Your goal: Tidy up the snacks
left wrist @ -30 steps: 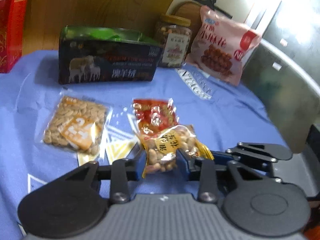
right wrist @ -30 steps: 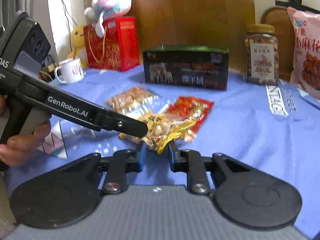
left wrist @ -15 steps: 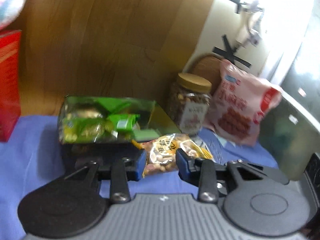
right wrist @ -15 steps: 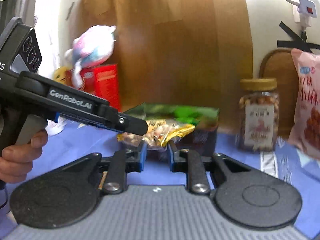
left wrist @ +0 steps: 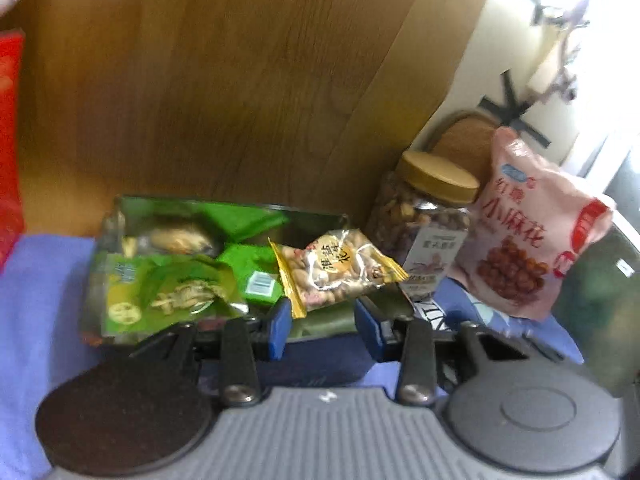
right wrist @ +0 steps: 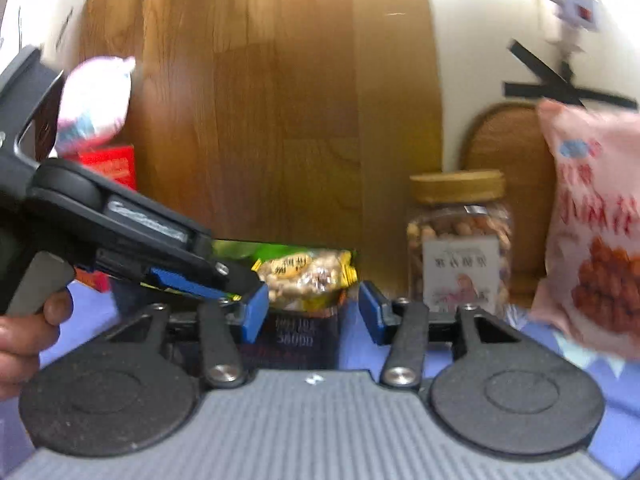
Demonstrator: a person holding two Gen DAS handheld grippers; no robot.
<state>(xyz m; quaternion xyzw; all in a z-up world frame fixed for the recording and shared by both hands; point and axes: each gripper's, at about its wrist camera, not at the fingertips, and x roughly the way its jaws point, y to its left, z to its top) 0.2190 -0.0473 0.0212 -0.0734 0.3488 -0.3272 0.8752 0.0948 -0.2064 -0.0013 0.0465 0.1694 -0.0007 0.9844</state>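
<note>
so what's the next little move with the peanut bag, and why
Probably open the left tongs and pull both hands back. The peanut bag hangs over the open box of green packets. The right tongs have just been opening and stand clear of the bag. Only the left blue pad seems to touch its yellow edge, so it should drop in.

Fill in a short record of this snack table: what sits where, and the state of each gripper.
box: open, green packets inside
peanut packet: over the box's right end
left gripper: at the packet; grip unclear
right gripper: jaws have just been opening, now wide; packet in the gap, not pressed
jar: right of box, lid on
pink bag: right of jar, upright
</note>
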